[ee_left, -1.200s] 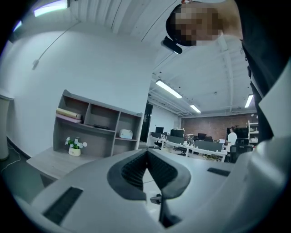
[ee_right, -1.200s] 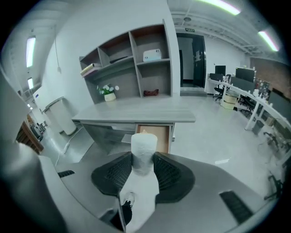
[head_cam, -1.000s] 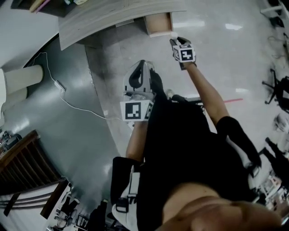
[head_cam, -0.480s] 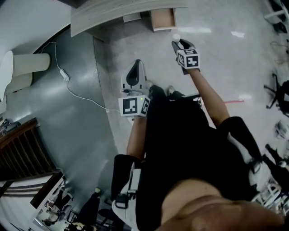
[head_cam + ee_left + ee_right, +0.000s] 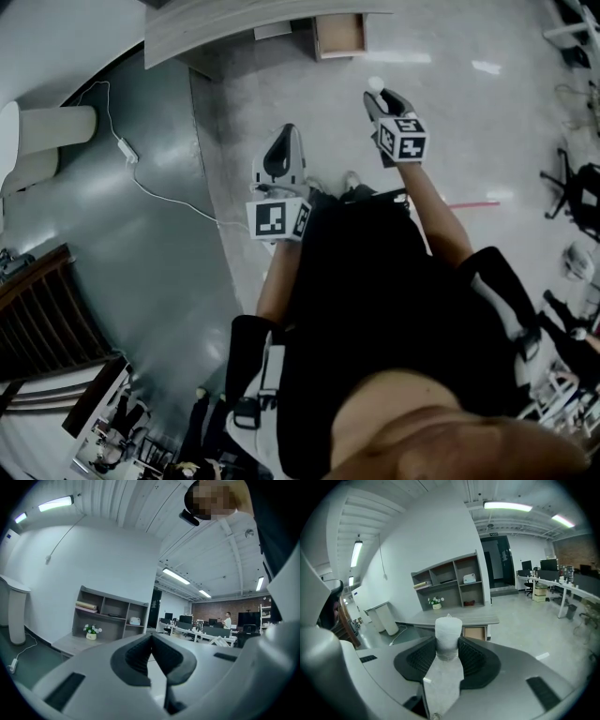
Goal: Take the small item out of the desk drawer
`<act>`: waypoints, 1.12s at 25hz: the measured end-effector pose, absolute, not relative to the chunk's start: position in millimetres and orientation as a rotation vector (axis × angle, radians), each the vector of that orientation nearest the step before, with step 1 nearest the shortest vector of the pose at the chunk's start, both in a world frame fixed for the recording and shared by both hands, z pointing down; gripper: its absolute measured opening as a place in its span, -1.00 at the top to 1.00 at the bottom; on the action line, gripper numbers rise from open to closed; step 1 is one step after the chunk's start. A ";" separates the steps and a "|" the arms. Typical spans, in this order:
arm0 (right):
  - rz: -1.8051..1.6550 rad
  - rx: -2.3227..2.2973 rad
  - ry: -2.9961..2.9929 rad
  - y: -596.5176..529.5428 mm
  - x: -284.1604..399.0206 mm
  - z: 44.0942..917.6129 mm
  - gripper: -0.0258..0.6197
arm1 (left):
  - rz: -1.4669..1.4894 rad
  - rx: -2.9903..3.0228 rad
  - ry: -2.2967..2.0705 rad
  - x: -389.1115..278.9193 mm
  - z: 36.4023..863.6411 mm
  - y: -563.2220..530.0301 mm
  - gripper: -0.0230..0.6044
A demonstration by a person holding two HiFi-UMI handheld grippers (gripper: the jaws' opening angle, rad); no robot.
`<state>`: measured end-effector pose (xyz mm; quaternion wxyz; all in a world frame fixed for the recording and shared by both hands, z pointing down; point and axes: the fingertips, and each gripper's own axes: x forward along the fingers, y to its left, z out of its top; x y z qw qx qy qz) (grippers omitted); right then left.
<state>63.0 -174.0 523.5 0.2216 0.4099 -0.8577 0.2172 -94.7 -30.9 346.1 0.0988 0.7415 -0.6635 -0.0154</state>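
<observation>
My right gripper (image 5: 378,95) is shut on a small white item (image 5: 375,83), held out over the pale floor, short of the desk. In the right gripper view the item (image 5: 448,633) stands upright between the black pads (image 5: 423,659). Beyond it lies the grey desk (image 5: 457,618) with its drawer (image 5: 475,633) pulled out, the wooden inside showing. From the head view the open drawer (image 5: 339,36) juts from the desk (image 5: 234,25) at the top. My left gripper (image 5: 284,137) hangs lower and to the left, shut with nothing in it (image 5: 151,641).
A white cable with a power strip (image 5: 126,150) runs over the dark floor on the left, near a white column (image 5: 52,127). An open shelf unit (image 5: 449,585) with a flower pot (image 5: 436,603) stands behind the desk. Office chairs (image 5: 574,187) sit at the right.
My right gripper has drawn back from the drawer with the white item, moving right and nearer to me. The desk has slid towards the top of the head view.
</observation>
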 end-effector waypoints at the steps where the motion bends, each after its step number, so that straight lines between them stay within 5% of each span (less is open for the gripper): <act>1: 0.600 1.138 -2.384 -171.7 61.6 517.8 0.46 | -0.044 2.200 -1.955 -95.2 345.7 -30.5 0.93; 28: 0.472 1.099 -2.670 -51.8 48.4 380.7 0.46 | -0.092 2.268 -1.873 -85.5 341.7 1.7 0.93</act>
